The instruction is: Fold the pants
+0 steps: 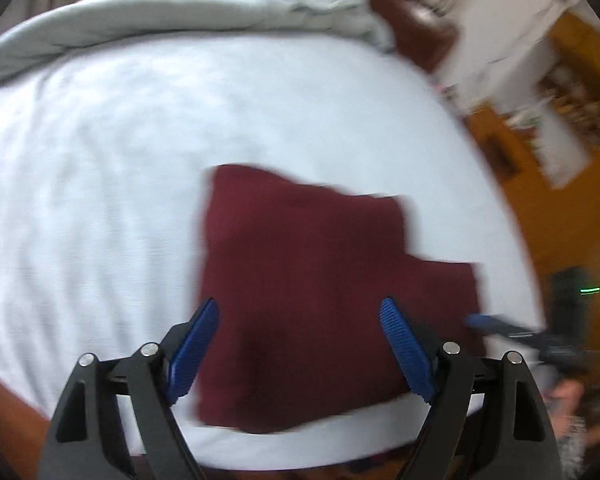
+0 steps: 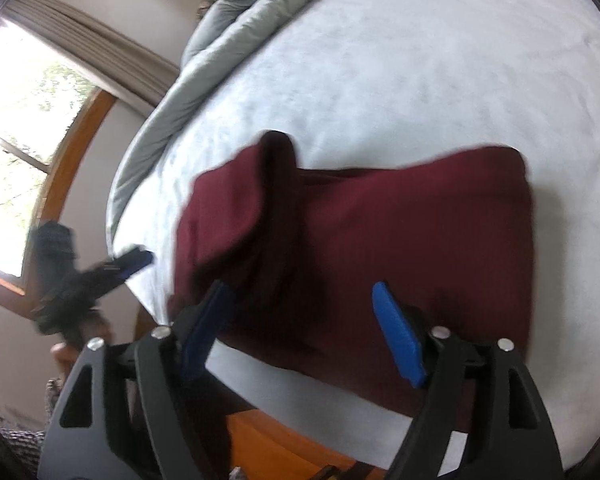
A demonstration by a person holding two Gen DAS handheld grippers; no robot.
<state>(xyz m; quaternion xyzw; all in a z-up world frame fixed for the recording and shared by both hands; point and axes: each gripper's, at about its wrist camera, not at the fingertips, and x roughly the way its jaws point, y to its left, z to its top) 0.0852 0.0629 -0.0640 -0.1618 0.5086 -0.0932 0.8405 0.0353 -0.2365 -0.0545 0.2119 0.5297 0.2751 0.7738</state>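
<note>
the folded dark maroon fabric pants are lying on the near edge of the pale blue bed sheet. the left gripper and right gripper are both hovering spread wide, gripping nothing. a crumpled grey duvet is lying at the far side.
</note>
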